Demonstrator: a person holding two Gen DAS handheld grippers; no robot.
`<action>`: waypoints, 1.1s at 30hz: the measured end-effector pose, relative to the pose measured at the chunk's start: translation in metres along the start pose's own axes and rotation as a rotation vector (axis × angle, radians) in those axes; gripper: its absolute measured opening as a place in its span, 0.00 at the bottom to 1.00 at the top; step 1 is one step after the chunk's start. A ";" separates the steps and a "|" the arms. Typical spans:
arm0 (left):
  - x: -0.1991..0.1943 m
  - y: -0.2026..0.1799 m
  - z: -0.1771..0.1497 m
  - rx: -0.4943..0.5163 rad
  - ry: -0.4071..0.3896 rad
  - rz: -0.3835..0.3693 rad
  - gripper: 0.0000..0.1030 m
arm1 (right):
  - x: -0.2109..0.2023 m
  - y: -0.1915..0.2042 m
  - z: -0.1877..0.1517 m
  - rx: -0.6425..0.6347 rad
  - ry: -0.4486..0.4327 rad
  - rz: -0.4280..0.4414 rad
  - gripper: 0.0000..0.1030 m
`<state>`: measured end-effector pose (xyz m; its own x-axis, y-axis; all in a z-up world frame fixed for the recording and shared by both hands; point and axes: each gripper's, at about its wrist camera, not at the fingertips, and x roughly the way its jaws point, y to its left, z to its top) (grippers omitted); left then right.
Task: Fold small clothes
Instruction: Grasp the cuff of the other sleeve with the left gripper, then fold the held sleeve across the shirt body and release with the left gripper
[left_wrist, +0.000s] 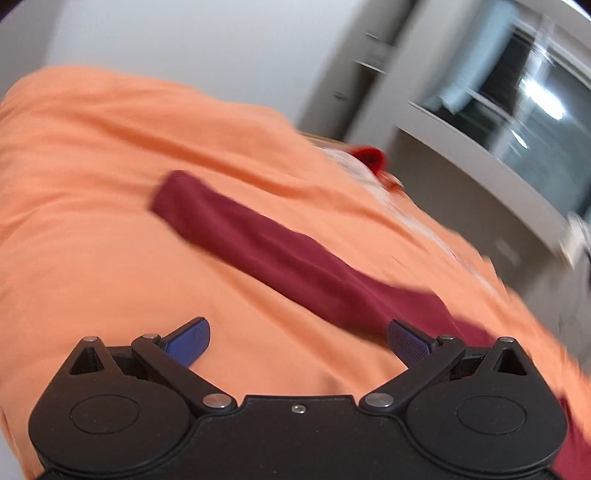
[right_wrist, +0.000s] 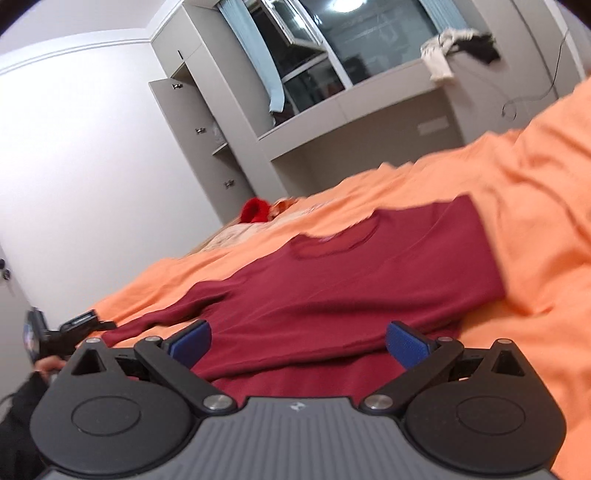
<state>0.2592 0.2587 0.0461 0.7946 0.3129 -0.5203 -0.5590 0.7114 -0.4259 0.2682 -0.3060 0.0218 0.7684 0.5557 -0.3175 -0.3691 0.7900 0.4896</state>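
Both grippers stand wide open over a maroon long-sleeved top (right_wrist: 332, 273) on an orange bedsheet (right_wrist: 535, 206), between folds.

The top lies flat on the bed, neckline facing away in the right wrist view, one side already doubled over the body and one sleeve (left_wrist: 258, 243) stretched straight across the sheet in the blurred left wrist view. The right gripper (right_wrist: 299, 343) hangs just above the near hem, blue pads spread and holding nothing; the left gripper (left_wrist: 299, 343) is equally spread and empty, near the sleeve. Judged from this, one fold is down and the sleeve comes next, which calls for pinching its cuff and carrying it over the body. Containers: the grey wardrobe (right_wrist: 207, 122) stands with a door ajar, contents indiscernible; clothes (right_wrist: 454, 44) lie heaped on the window ledge.
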 end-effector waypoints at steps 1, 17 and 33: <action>0.005 0.010 0.006 -0.042 -0.015 0.001 0.99 | 0.002 0.001 -0.001 0.010 0.009 0.006 1.00; 0.073 0.063 0.042 -0.330 -0.146 0.109 0.50 | 0.024 -0.003 -0.023 0.047 0.087 -0.002 1.00; 0.033 0.028 0.065 -0.306 -0.402 -0.017 0.08 | 0.024 -0.006 -0.028 0.088 0.064 0.013 1.00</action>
<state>0.2846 0.3298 0.0649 0.7987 0.5637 -0.2106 -0.5413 0.5202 -0.6606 0.2740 -0.2902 -0.0112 0.7279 0.5835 -0.3602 -0.3295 0.7584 0.5624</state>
